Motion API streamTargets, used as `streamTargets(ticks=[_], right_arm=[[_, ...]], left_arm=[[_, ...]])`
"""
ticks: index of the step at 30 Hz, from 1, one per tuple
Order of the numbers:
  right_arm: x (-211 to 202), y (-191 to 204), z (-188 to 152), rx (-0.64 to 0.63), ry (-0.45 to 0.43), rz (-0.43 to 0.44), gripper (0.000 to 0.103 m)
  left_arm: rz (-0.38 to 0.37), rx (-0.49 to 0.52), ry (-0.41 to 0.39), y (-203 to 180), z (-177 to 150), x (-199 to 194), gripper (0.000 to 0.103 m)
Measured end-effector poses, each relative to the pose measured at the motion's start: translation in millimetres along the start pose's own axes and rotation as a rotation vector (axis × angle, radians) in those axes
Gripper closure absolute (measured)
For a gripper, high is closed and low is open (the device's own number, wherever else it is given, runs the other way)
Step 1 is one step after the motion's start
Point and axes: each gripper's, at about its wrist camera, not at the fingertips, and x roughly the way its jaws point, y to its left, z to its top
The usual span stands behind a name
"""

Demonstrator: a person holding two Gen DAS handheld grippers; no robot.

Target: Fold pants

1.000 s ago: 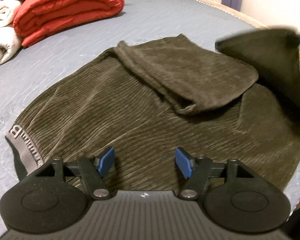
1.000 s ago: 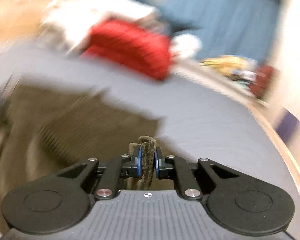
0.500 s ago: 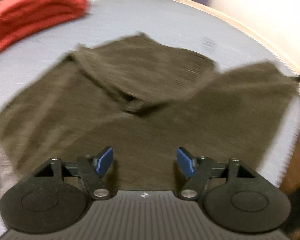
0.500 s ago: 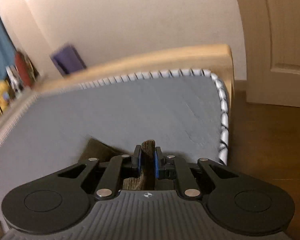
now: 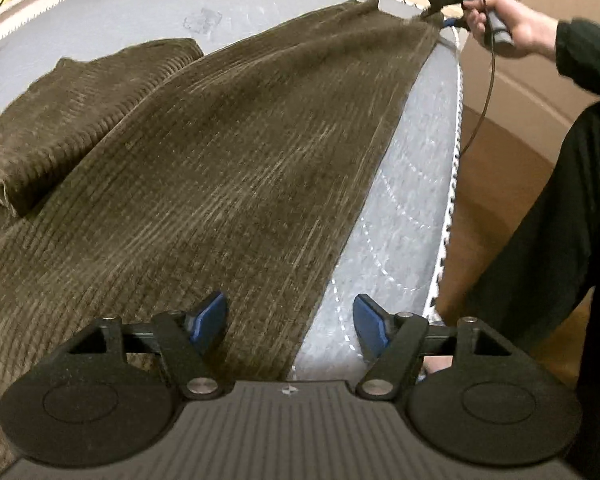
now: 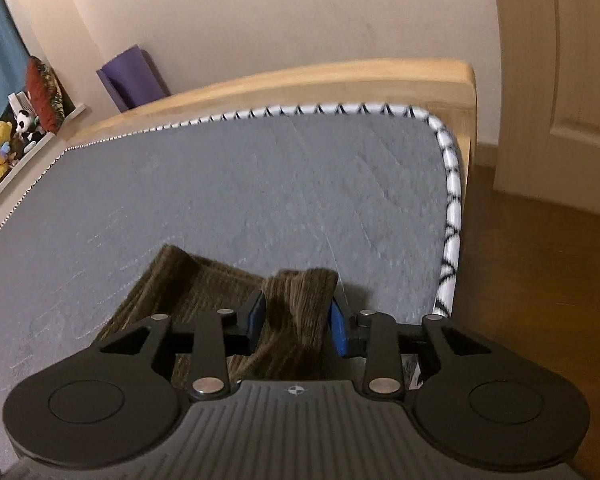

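The right tool (image 6: 296, 318) is opening off the pants (image 5: 228, 168) hem at the bed (image 6: 220, 184) corner, the leg stretching lengthwise to the parted, closing, empty left tool (image 5: 288, 322).

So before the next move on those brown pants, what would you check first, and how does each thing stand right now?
1. Pant leg stretched flat along the mattress: ok, it lies smooth out to its far end.
2. Right gripper let go of the hem: not ok yet; its jaws are opening, and the cloth is between them.
3. Left gripper free: ok, open and holding nothing, above the near edge of the pants.
4. Other leg laid out: not ok, it lies bunched in a fold.
5. Cloth clear of the mattress edge: ok on the near side.
6. Waistband position: cannot tell, out of view.
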Motion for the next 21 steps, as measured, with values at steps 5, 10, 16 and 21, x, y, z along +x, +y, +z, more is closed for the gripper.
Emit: streamTargets(ticks=[5,10,16,21], right_arm=[[-8,-2,3,0.007,-0.025,0.042,0.092],[-47,-8,15,0.127,-0.171,0.089,0.092],[-9,-43,-4,0.294,0.104,-0.203,0.079],[-48,-16,17,0.109,-0.224,-0.253,0.063]], left_arm=[[-0.018,-0.085,-0.004,22,7,-13,0.093],[-0.116,-0.075,-0.075,28,3,-54,0.095],[-0.115,0.068,0.038,4,-14,-31,0.065],[-0.21,-0.075,-0.194,38,-9,-83,0.048]])
